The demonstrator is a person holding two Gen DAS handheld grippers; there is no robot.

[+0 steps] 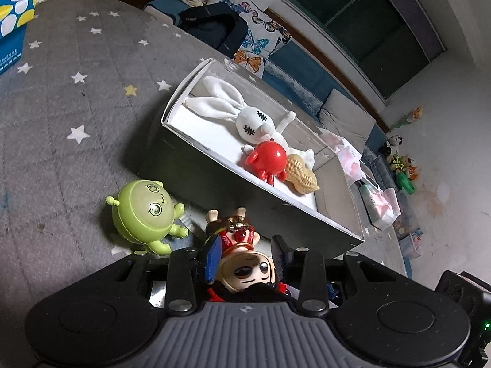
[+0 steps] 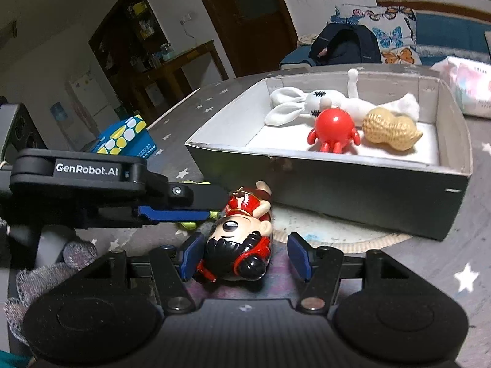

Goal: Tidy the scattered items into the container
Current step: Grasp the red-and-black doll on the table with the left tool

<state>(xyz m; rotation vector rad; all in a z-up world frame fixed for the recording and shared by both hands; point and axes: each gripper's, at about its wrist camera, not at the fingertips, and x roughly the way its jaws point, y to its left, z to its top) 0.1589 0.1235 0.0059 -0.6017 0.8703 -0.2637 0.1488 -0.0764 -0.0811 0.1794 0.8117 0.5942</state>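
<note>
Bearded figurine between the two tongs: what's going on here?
A person is tidying toys into the open box. Both tongs straddle the bearded figurine lying on the starry cloth: the right tongs stand open around it, the left tongs flank its head. The rabbit, red toy and peanut are already inside; the green toy waits outside.

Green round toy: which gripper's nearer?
Left. The left gripper sits just beside the green toy; the right gripper straddles the figurine, with the left gripper between it and the toy.
</note>
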